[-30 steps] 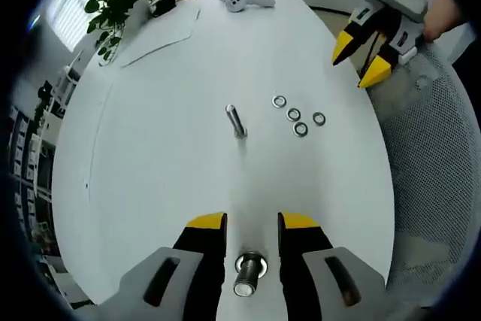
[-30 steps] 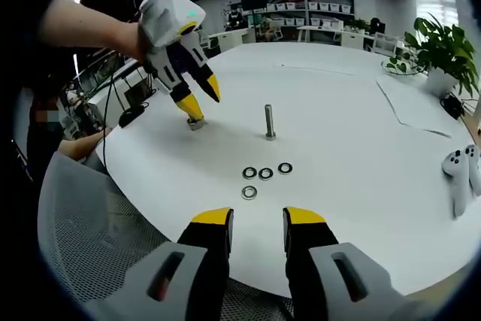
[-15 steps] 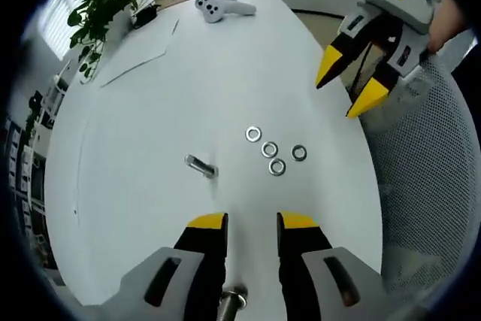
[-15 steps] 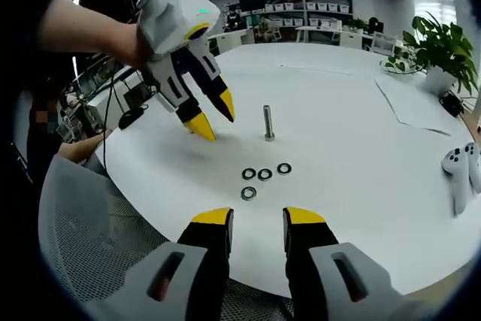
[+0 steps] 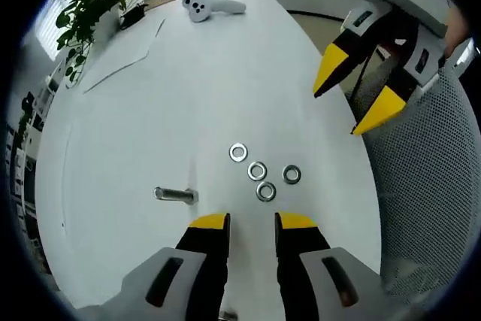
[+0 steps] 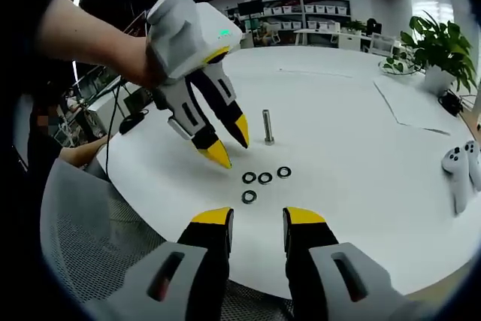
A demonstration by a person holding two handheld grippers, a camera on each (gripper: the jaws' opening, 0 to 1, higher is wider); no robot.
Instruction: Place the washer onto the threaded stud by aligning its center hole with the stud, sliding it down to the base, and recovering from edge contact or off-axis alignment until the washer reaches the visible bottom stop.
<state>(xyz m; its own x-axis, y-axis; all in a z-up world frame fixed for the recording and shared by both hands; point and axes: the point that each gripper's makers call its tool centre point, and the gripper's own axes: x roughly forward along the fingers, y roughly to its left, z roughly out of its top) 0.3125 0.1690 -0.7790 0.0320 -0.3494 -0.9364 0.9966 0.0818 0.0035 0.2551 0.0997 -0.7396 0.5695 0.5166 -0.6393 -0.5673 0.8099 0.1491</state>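
Several steel washers (image 5: 257, 171) lie in a small cluster on the white table (image 5: 150, 95), just ahead of my left gripper (image 5: 252, 222), which is open and holds nothing. The threaded stud (image 5: 174, 195) is left of the cluster. In the right gripper view the stud (image 6: 267, 125) stands upright behind the washers (image 6: 265, 178). The left gripper (image 6: 230, 143) hangs tips down, jaws apart, just left of the washers. My right gripper (image 6: 258, 218) is open and empty near the table's front edge, and in the left gripper view the right gripper (image 5: 352, 99) hovers over that edge.
A potted plant (image 6: 443, 50), a paper sheet (image 6: 421, 110) and white game controllers (image 6: 460, 171) sit at the far right of the table (image 6: 361, 148). A grey mesh chair (image 6: 90, 238) stands by the near edge. A person's forearm (image 6: 90, 35) carries the left gripper.
My left gripper has risen off a short bolt near the table edge and swung right toward the washers. The right gripper has hardly moved. Washers and stud stay put.
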